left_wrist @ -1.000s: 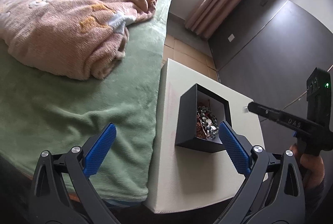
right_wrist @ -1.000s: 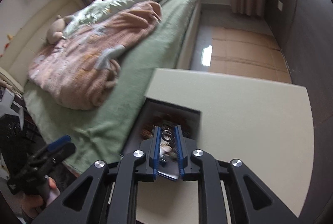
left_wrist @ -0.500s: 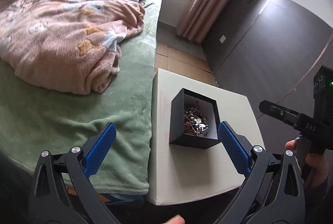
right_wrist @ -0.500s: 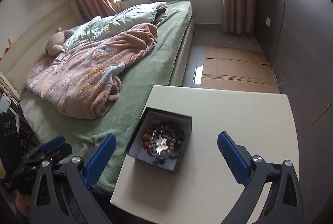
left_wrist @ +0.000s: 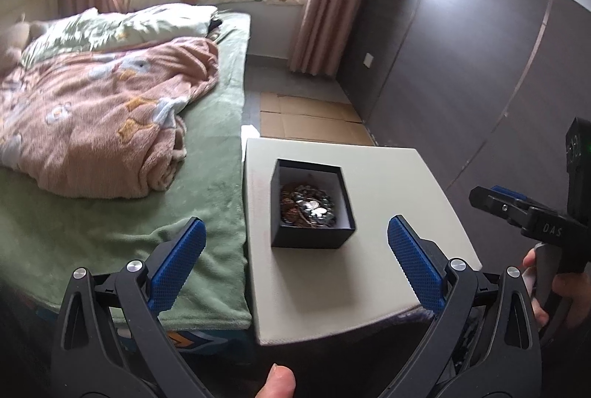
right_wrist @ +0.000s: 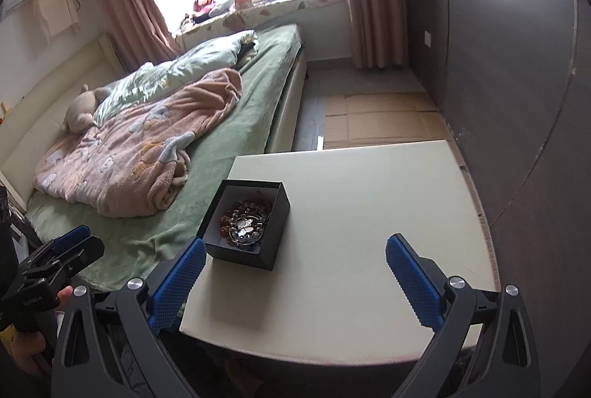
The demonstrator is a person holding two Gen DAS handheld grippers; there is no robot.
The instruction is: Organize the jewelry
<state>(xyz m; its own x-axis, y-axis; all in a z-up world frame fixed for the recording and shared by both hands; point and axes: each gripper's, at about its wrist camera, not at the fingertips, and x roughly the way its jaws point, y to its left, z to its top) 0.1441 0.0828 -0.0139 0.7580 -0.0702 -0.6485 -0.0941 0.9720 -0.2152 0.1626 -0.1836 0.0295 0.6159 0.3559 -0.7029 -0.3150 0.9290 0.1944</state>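
A black open-top box (left_wrist: 310,239) (right_wrist: 273,250) stands on the left part of a cream table (left_wrist: 388,183) (right_wrist: 369,213). It holds a heap of beaded jewelry (left_wrist: 308,207) (right_wrist: 245,220), brown beads with silvery pieces on top. My left gripper (left_wrist: 293,257) is open and empty, held back from the table's near edge. My right gripper (right_wrist: 295,272) is open and empty, above the table's near edge, the box just past its left finger. The right gripper shows at the right of the left wrist view (left_wrist: 517,209); the left gripper shows at the left of the right wrist view (right_wrist: 62,250).
A bed with a green cover (left_wrist: 92,224) (right_wrist: 229,135) and a pink blanket (left_wrist: 92,124) (right_wrist: 140,154) adjoins the table's left side. A dark wall (left_wrist: 461,65) (right_wrist: 517,65) runs along the right. Cardboard (left_wrist: 310,121) (right_wrist: 380,121) lies on the floor beyond the table.
My right gripper opened and drew back up from the box, leaving the jewelry in it. Both grippers pulled back from the table. The box stays put.
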